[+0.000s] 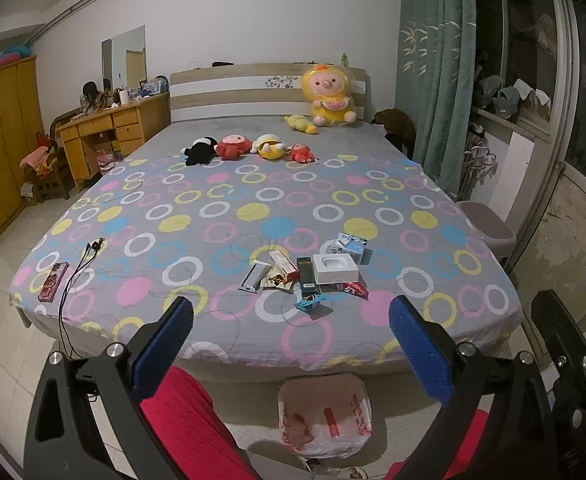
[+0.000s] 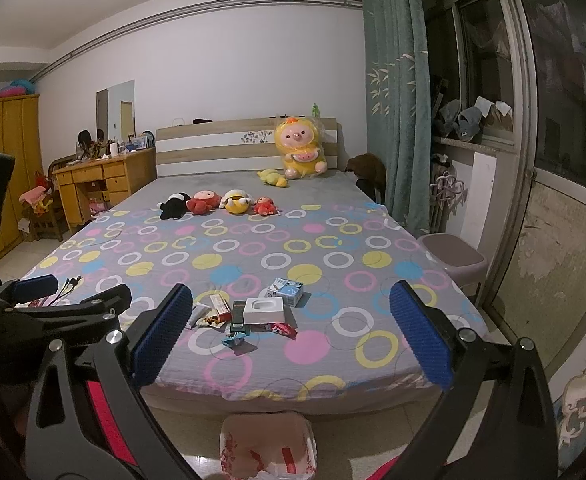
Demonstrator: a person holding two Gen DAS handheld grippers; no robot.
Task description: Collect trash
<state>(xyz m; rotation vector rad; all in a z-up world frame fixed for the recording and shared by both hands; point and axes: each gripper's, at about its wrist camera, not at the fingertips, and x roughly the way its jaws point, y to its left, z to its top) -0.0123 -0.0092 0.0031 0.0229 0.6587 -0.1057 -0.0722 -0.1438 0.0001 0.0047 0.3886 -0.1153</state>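
Both left gripper (image 1: 291,322) and right gripper (image 2: 291,320) were held spread, empty; litter cluster (image 1: 307,270) beyond plastic bag (image 1: 325,416), probably best approached singly.

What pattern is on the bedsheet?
Grey bedsheet with pink, yellow, blue and white rings and dots; the left wrist view shows it best.

we see white walls (image 2: 221,60), tiled floor (image 1: 9,344), yellow wardrobe (image 1: 1,136), wooden desk (image 1: 109,128), green curtain (image 2: 397,100), dark window (image 2: 565,80).
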